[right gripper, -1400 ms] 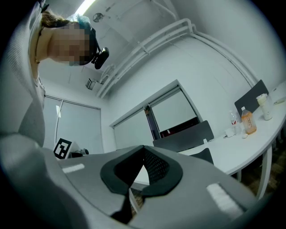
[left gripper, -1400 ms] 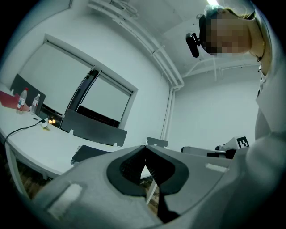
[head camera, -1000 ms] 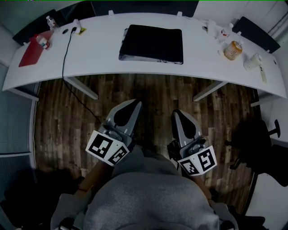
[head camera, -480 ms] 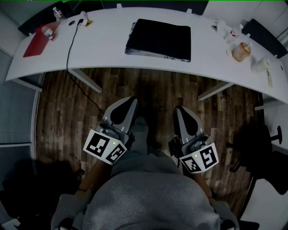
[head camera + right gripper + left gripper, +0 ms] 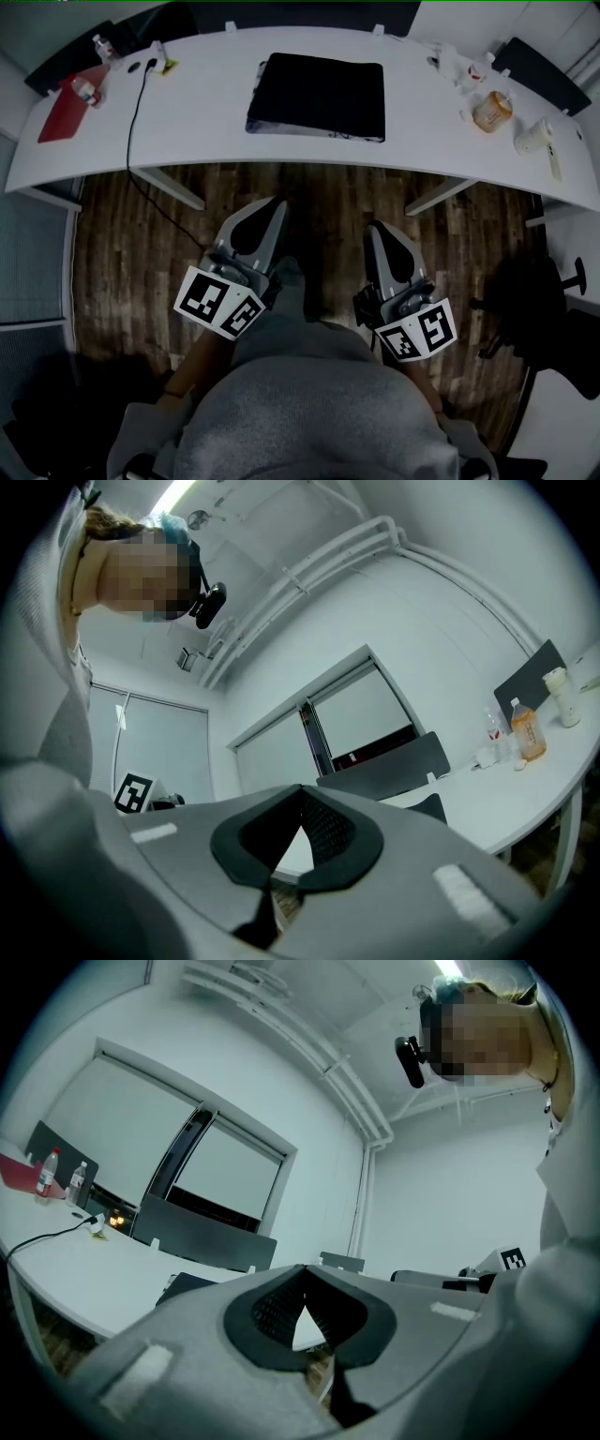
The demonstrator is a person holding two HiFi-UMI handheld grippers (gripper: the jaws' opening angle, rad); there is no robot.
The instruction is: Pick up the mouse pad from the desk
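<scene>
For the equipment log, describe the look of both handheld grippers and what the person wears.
The left gripper and right gripper look alike: grey tapered shells with black teardrop insets and ribbed black pads inside. Each carries a white cube printed with black square markers at its rear. The person wears a grey top.

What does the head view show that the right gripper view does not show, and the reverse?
Only the head view: the whole top of the black mouse pad, the red folder, the black cable. Only the right gripper view: the ceiling pipes and the window. Both: the white desk, the orange bottle, the right gripper, shut and empty.
</scene>
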